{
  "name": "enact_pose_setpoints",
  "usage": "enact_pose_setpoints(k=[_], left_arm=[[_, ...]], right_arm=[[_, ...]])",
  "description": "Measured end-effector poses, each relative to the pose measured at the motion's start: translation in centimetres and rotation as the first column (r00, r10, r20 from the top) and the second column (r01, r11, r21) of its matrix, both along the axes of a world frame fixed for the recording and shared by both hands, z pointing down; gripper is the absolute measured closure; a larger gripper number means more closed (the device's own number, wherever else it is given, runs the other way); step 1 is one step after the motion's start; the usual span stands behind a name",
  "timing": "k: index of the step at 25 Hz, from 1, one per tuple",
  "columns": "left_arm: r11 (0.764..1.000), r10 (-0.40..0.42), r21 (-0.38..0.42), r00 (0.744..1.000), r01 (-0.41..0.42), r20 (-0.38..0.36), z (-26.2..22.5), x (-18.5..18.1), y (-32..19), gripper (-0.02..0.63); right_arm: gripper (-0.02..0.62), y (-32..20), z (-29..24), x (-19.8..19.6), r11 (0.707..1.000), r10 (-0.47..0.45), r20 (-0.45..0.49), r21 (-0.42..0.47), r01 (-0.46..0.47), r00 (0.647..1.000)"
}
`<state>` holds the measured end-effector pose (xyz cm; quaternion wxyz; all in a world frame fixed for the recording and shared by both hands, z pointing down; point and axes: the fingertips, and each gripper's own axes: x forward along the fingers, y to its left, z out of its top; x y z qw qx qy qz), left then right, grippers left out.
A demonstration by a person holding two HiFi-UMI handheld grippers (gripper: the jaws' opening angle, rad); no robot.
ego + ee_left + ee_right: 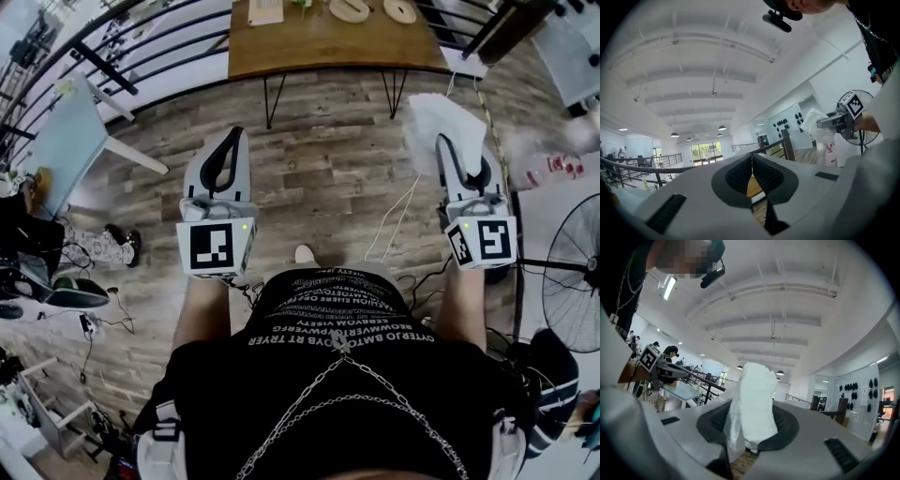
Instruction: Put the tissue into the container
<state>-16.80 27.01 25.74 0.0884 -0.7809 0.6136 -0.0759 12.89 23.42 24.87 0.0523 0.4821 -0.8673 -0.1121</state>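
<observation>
A white tissue [439, 114] stands up out of my right gripper [459, 157], whose jaws are shut on it. In the right gripper view the tissue [757, 390] fills the gap between the dark pads, with thin clear film hanging on its left side. My left gripper [232, 141] is held level with it on the left, shut with nothing in it; its pads [764, 176] meet along a thin line. Both grippers are held in the air over the wooden floor and point up towards the ceiling. I cannot make out a container for certain.
A wooden table [328, 47] on thin black legs stands ahead, with round wooden pieces [352, 9] on it. A white pack with red print [553, 169] and a floor fan [574, 272] are at the right. A light-blue table [66, 141] and black railings [141, 56] are on the left.
</observation>
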Motion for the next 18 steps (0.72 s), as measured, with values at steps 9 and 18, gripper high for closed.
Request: enact_pose_setpoints(k=[9, 18], left_arm=[[1.000, 0.000, -0.018, 1.000, 0.001, 0.007, 1.5, -3.4, -3.9, 0.577], [0.999, 0.007, -0.042, 1.000, -0.006, 0.002, 2.5, -3.4, -7.8, 0.577]], right_arm=[[0.465, -2.9, 0.5, -1.0, 0.999, 0.029, 0.015, -0.032, -0.029, 0.999], [0.465, -7.0, 1.3, -0.8, 0.998, 0.033, 0.026, -0.049, -0.032, 0.999]])
